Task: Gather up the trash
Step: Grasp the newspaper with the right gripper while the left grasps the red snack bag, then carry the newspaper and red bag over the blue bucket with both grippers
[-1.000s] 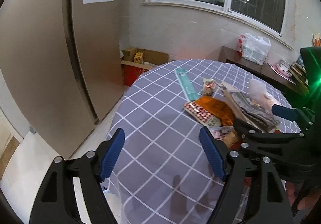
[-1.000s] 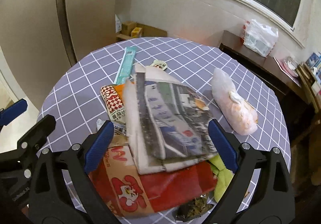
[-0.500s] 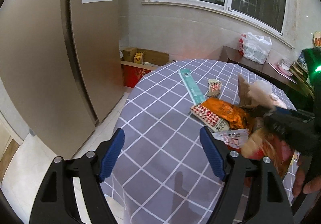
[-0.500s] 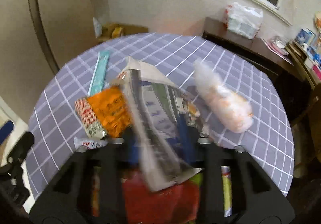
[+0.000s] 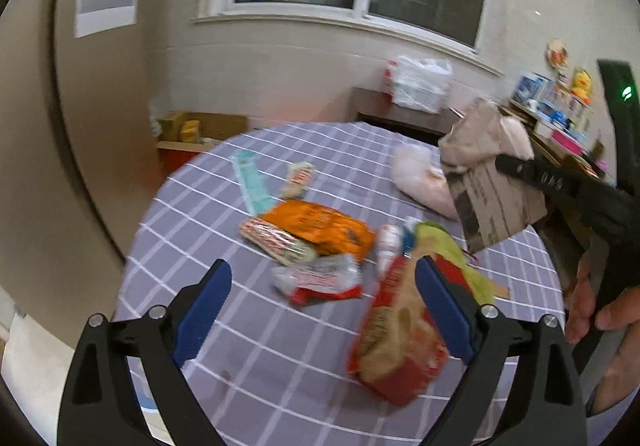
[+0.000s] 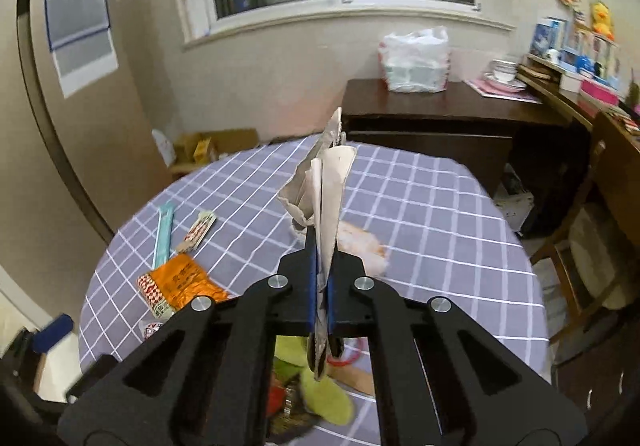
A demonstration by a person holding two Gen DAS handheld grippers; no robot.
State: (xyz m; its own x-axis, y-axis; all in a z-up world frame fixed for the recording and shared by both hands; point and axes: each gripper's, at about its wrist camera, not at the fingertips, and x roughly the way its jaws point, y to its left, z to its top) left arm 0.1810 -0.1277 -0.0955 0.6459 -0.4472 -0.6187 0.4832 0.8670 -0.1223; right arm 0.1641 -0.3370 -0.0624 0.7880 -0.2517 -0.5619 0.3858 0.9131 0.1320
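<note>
The right gripper (image 6: 321, 282) is squeezed tight on the folded newspaper (image 6: 326, 186), held up over the table (image 6: 420, 206), where it looks light and floppy, so a grip near the fold seems best, while the left gripper (image 5: 320, 310) is opening with nothing in it.

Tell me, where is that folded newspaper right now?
The folded grey newspaper is lifted off the round checked table, clamped upright in the right tool, above the pale plastic bag.
</note>
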